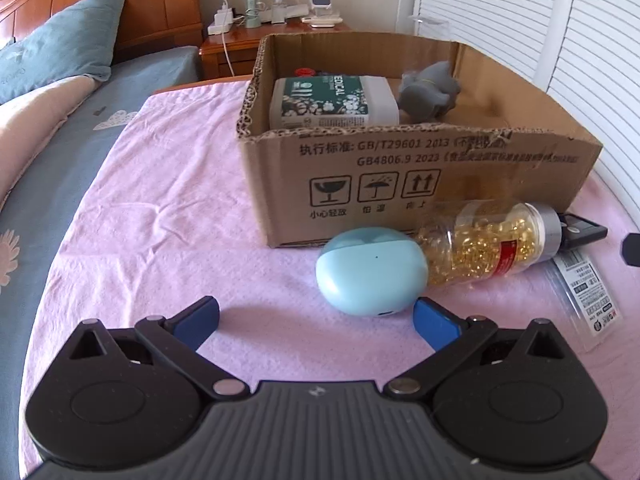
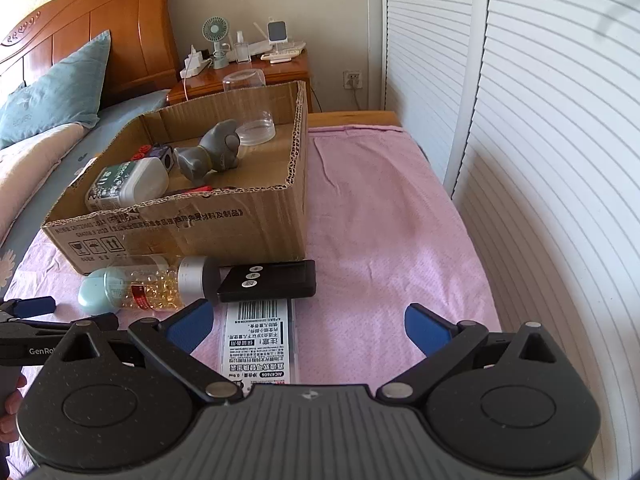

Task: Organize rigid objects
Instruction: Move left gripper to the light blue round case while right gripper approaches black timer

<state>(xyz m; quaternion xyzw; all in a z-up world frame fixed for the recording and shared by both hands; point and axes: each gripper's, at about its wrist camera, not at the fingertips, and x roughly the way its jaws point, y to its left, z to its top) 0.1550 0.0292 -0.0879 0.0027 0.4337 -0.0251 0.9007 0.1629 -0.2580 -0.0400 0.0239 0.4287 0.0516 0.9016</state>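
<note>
Left wrist view: earbud case just ahead-right of your wide-open, empty left gripper, touching its right finger; steer right.

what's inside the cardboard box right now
In the cardboard box: a green-labelled white container, a grey toy figure, a clear lid, small red and purple items. The floor beneath them is hidden.

Bright daylight in both views, coming from approx 3 o'clock thru the white louvred panels. Soft shadows fall toward 9 o'clock, e.g. beside the cardboard box on the pink cloth. Slight glare on the capsule bottle. Strong fisheye bend w/ dark corners at frame edges. Centre sharp; the nightstand at 12 o'clock a bit soft.
</note>
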